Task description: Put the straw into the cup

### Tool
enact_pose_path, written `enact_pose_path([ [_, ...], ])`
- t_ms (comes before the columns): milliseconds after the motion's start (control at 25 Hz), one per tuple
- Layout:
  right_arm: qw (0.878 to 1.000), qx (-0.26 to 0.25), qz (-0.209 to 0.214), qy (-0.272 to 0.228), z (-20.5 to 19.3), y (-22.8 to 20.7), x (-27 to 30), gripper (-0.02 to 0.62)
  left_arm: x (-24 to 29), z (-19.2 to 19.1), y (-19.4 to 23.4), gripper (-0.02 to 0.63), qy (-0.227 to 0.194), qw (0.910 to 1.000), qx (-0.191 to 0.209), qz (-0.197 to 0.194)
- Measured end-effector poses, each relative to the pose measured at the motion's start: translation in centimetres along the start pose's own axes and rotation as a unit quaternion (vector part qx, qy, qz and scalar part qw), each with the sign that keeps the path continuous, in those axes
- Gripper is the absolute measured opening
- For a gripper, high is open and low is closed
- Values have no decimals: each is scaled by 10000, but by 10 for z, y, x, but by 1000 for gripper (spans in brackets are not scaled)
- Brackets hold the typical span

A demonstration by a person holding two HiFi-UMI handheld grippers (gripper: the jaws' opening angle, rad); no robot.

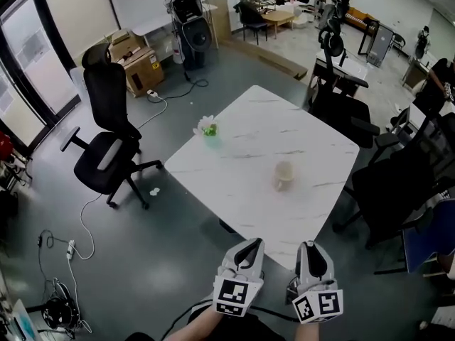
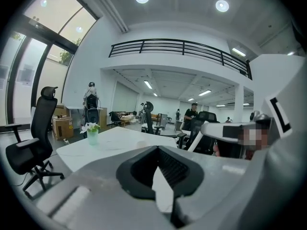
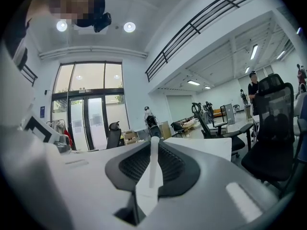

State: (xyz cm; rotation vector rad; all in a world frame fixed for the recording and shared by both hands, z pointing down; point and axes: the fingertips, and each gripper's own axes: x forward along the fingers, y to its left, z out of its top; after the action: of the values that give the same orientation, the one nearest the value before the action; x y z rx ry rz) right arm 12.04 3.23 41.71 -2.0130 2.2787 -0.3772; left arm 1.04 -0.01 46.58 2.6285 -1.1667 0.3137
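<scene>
A pale cup [image 1: 284,175] stands upright on the right half of the white marble table [image 1: 242,190]. Both grippers hover side by side off the table's near corner, well short of the cup. My right gripper [image 1: 311,248] [image 3: 154,143] is shut on a thin white straw [image 3: 154,166], which stands up between its dark pads. My left gripper [image 1: 250,244] [image 2: 157,149] has its jaws closed together at the tips, with nothing between them. In the head view I cannot make out the straw.
A small green vase with a white flower [image 1: 208,127] [image 2: 92,134] stands near the table's far left edge. A black office chair [image 1: 108,148] stands left of the table, and dark chairs [image 1: 398,187] crowd its right side. Cardboard boxes [image 1: 135,61] and floor cables [image 1: 71,251] lie further left.
</scene>
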Motion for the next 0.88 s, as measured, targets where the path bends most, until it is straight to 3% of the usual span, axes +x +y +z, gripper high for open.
enact_pose_path([
  [400, 9999, -93, -72, -19, 25, -22, 83, 48, 72, 33, 43, 2, 11, 9999, -60, -118],
  [640, 9997, -73, -155, 146, 19, -48, 100, 49, 104, 23, 38, 2, 203, 9994, -167, -215],
  [880, 9995, -29, -6, 303, 20, -63, 134, 49, 131, 18, 48, 2, 424, 9987, -284, -53],
])
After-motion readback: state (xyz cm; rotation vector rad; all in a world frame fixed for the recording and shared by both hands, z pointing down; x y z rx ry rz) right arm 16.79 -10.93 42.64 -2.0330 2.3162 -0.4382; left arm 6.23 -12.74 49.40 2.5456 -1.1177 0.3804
